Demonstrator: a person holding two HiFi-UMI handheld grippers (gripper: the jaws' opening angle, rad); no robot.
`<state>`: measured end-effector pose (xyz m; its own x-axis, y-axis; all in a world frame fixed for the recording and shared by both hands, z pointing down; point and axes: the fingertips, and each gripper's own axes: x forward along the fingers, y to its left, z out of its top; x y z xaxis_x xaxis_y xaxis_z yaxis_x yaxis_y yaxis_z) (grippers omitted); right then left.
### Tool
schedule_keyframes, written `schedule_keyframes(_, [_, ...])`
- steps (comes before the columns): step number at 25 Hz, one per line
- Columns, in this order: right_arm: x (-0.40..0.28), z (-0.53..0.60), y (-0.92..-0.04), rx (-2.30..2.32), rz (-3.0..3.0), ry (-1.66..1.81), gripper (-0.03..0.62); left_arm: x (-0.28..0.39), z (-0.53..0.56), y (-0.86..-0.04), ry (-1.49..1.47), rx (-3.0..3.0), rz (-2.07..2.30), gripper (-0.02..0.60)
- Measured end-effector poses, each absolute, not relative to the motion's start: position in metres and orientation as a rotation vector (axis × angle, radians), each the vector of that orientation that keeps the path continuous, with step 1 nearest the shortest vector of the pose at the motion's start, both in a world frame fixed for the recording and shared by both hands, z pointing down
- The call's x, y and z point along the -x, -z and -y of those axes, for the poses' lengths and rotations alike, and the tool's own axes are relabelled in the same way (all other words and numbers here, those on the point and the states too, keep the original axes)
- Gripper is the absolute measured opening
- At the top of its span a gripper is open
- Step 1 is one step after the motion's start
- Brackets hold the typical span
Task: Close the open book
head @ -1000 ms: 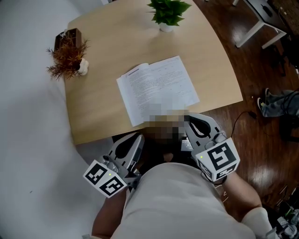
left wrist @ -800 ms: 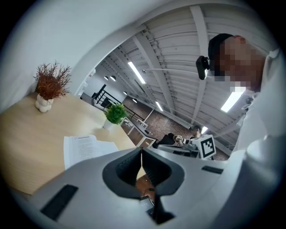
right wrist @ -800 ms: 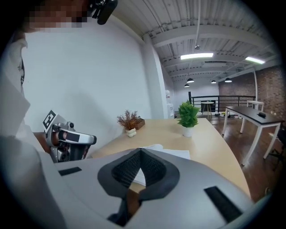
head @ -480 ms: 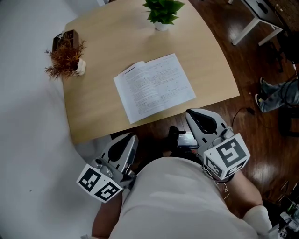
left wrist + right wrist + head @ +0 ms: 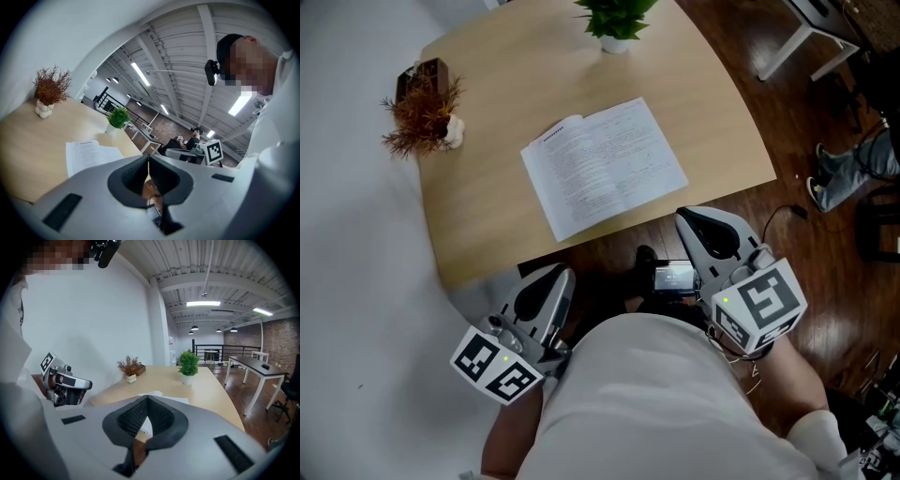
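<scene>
An open book point(image 5: 602, 164) lies flat with its white pages up near the front of a light wooden table point(image 5: 487, 216). Both grippers hang below the table's front edge, close to my body. My left gripper point(image 5: 555, 274) is shut and empty, left of the book. My right gripper point(image 5: 686, 217) is shut and empty too, with its tip just off the table edge under the book's right corner. The left gripper view shows its jaws point(image 5: 148, 159) touching and the book point(image 5: 89, 154) beyond. In the right gripper view the jaws point(image 5: 148, 400) meet in front of the book point(image 5: 154, 393).
A green potted plant point(image 5: 614, 19) stands at the table's far edge. At the far left corner are a dried reddish plant point(image 5: 422, 108) in a white vase and a brown box point(image 5: 420, 73). A small dark device point(image 5: 673, 277) sits by my lap. White desk legs point(image 5: 806, 42) stand on the wooden floor to the right.
My right gripper has risen slightly toward the table's front edge. The left gripper has hardly moved. The book lies open as before, and both grippers stay shut.
</scene>
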<state>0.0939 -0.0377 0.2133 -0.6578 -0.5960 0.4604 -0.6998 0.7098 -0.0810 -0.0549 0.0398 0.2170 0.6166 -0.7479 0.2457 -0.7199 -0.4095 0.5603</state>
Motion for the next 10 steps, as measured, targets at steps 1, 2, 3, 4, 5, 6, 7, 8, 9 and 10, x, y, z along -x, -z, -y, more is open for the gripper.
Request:
schedule_keyframes(1, [-0.093,0.038,-0.213,-1.005,2.512,-0.35,0.0,0.056,-0.04,-0.218,0.059,-2.198,1.145,-0.003])
schedule_keyframes(2, [-0.092,0.037,-0.213,-1.007,2.511,-0.346,0.0,0.057,-0.04,-0.218,0.061,-2.193,1.142,-0.003])
schedule_keyframes(3, [-0.091,0.037,-0.213,-1.008,2.508,-0.341,0.0,0.058,-0.041,-0.219,0.064,-2.189,1.138,-0.003])
schedule_keyframes(4, [-0.09,0.036,-0.213,-1.008,2.505,-0.336,0.0,0.059,-0.041,-0.219,0.067,-2.188,1.135,-0.003])
schedule_keyframes(5, [-0.089,0.035,-0.214,-1.008,2.503,-0.333,0.0,0.06,-0.042,-0.22,0.07,-2.188,1.131,-0.003])
schedule_keyframes(6, [-0.088,0.035,-0.215,-1.008,2.501,-0.331,0.0,0.061,-0.042,-0.22,0.072,-2.19,1.127,-0.003])
schedule_keyframes(7, [-0.086,0.034,-0.215,-1.008,2.5,-0.331,0.0,0.061,-0.043,-0.221,0.073,-2.192,1.122,-0.003])
schedule_keyframes(8, [-0.085,0.034,-0.216,-1.008,2.499,-0.332,0.0,0.061,-0.044,-0.221,0.072,-2.194,1.117,-0.003])
schedule_keyframes(9, [-0.084,0.033,-0.217,-1.009,2.498,-0.332,0.0,0.061,-0.044,-0.222,0.07,-2.196,1.111,-0.003])
schedule_keyframes(10, [-0.083,0.033,-0.218,-1.009,2.497,-0.332,0.0,0.061,-0.045,-0.223,0.069,-2.198,1.104,-0.003])
